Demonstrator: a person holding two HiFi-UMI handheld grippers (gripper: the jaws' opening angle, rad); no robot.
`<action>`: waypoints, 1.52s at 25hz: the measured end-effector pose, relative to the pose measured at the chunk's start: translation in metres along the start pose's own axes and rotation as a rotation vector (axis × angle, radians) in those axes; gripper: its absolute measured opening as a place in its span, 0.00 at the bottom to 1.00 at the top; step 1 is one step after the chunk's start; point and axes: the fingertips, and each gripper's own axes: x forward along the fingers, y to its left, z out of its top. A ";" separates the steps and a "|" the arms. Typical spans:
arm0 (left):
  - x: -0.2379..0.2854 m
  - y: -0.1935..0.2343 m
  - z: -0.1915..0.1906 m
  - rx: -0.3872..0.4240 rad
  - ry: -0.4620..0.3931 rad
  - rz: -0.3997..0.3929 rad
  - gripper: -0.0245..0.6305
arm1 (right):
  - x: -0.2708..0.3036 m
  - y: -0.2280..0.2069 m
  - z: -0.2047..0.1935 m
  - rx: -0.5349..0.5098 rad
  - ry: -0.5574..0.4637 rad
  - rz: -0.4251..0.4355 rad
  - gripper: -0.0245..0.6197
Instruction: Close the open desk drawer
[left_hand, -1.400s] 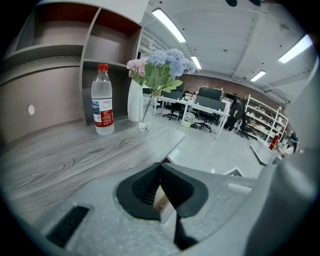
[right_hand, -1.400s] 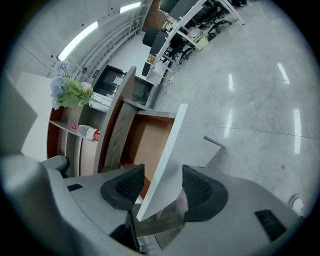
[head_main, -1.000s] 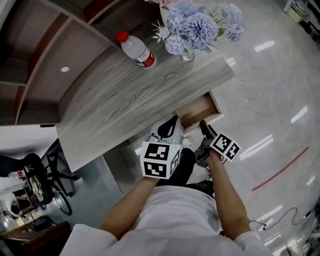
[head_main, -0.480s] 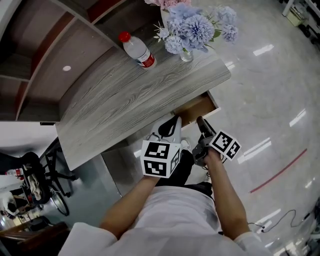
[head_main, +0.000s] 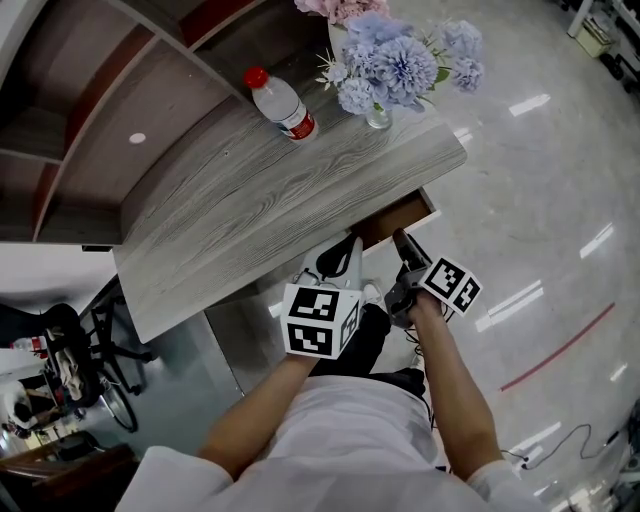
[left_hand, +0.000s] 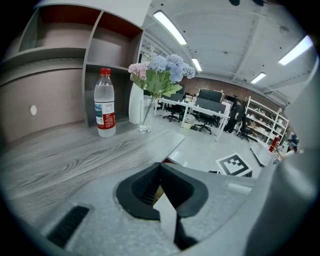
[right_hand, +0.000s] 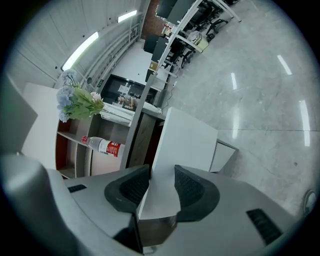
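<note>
The grey wood-grain desk (head_main: 250, 200) has a drawer (head_main: 405, 213) standing a little way out under its right end, with a strip of brown inside showing. My right gripper (head_main: 403, 247) is at the drawer's front. In the right gripper view the white front panel (right_hand: 187, 140) fills the gap between both black pads of that gripper (right_hand: 161, 172), which is shut on it. My left gripper (head_main: 345, 255) hovers beside it at the desk's front edge, over the person's legs. In its own view the left gripper's (left_hand: 160, 167) tips meet with nothing held.
On the desk's far side stand a water bottle with a red cap (head_main: 282, 105) and a glass vase of blue flowers (head_main: 395, 65). A shelf unit (head_main: 90, 90) rises behind them. Glossy floor (head_main: 540, 180) lies to the right, and a bicycle (head_main: 90, 350) stands at lower left.
The drawer has slid further in under the desk, with less of its inside showing. My right gripper has moved toward the desk with it. The left gripper has stayed put.
</note>
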 end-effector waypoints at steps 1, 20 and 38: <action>0.000 0.001 0.001 -0.001 -0.001 -0.001 0.04 | 0.002 0.001 0.001 -0.003 0.002 0.003 0.27; -0.005 0.039 0.001 -0.039 -0.005 0.032 0.04 | 0.060 0.025 0.014 -0.029 -0.021 0.079 0.29; -0.020 0.046 0.000 -0.066 -0.031 0.064 0.04 | 0.058 0.035 0.015 -0.152 0.012 0.127 0.26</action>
